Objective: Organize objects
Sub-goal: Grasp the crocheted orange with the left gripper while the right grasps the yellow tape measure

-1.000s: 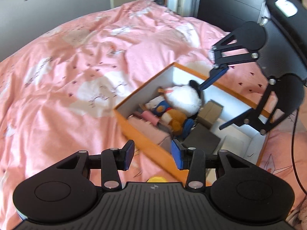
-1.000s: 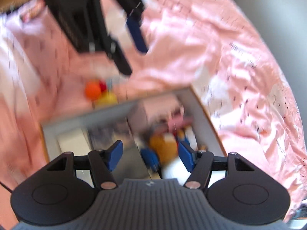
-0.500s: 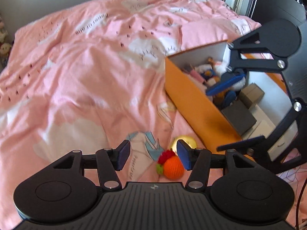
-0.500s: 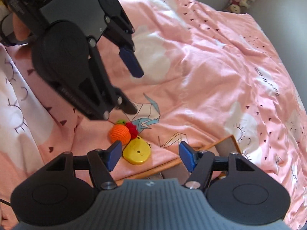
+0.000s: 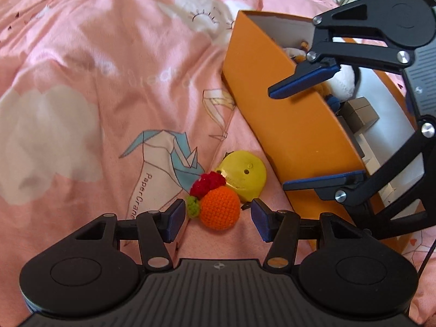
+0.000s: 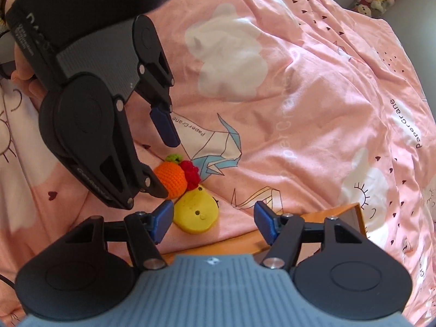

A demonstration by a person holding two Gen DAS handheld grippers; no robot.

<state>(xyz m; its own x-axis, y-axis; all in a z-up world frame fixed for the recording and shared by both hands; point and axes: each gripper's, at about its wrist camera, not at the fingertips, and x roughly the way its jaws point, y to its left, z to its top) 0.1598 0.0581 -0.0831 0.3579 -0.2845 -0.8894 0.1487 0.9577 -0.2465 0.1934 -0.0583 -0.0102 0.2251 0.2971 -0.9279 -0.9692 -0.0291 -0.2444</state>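
Left wrist view: left tool (image 5: pixel 218 219) released, jaws having just widened, crocheted orange (image 5: pixel 220 207) between them, untouched, on the pink bed cover (image 5: pixel 81 81); yellow toy (image 5: pixel 242 174) at its 1 o'clock, orange box (image 5: pixel 288 114) beyond. Right wrist view: right tool (image 6: pixel 214 220) released, empty, above yellow toy (image 6: pixel 196 214); crocheted orange (image 6: pixel 171 178) at 11 o'clock of the toy.

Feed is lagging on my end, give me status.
Left gripper just opened, jaws around crocheted orange, not gripping. Right gripper open, empty, over yellow toy. Both toys outside orange box. Nothing blocking.
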